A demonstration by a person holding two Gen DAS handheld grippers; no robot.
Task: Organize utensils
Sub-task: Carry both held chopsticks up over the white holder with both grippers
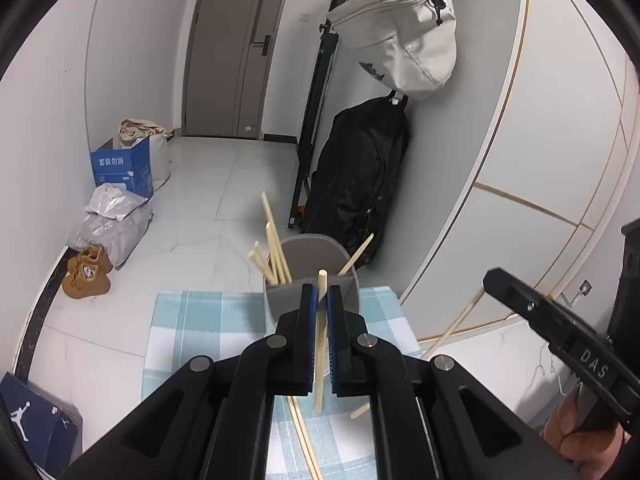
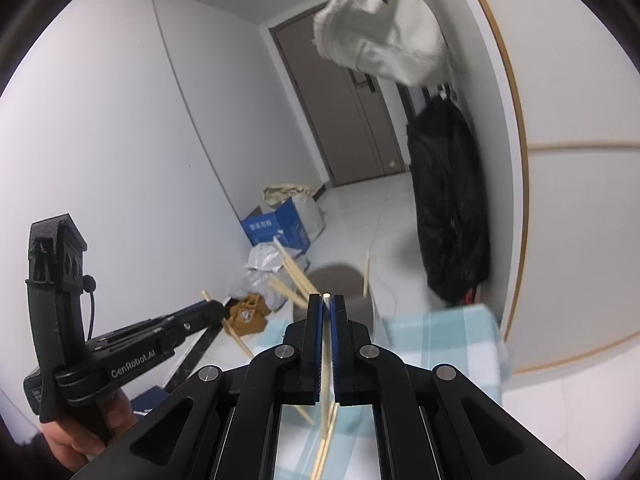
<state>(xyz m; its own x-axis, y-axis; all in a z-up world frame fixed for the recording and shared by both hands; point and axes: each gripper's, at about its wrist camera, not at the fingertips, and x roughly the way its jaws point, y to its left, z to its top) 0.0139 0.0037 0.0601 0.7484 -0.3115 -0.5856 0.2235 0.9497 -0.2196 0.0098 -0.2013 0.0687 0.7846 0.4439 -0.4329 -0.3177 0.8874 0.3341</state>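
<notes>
Each hand-held gripper is clamped on one wooden chopstick. The left hand-held gripper point(image 1: 322, 294) pinches its chopstick point(image 1: 319, 344) near the upper end, so the stick hangs nearly upright with most of its length below the pads. The right hand-held gripper point(image 2: 327, 305) holds its chopstick point(image 2: 325, 360) the same way, long axis roughly vertical.

The grey holder cup point(image 1: 316, 276) stands at twelve o'clock, just beyond both sets of fingertips, on the blue checked cloth point(image 1: 208, 320) covering the desk. Both hands look about equally near it. I judge each stick must clear the rim before dropping in.

Chopsticks already in the cup point(image 1: 274, 244) fan toward eleven o'clock and could snag an incoming tip. A loose chopstick point(image 1: 304, 440) lies on the cloth at six o'clock.
</notes>
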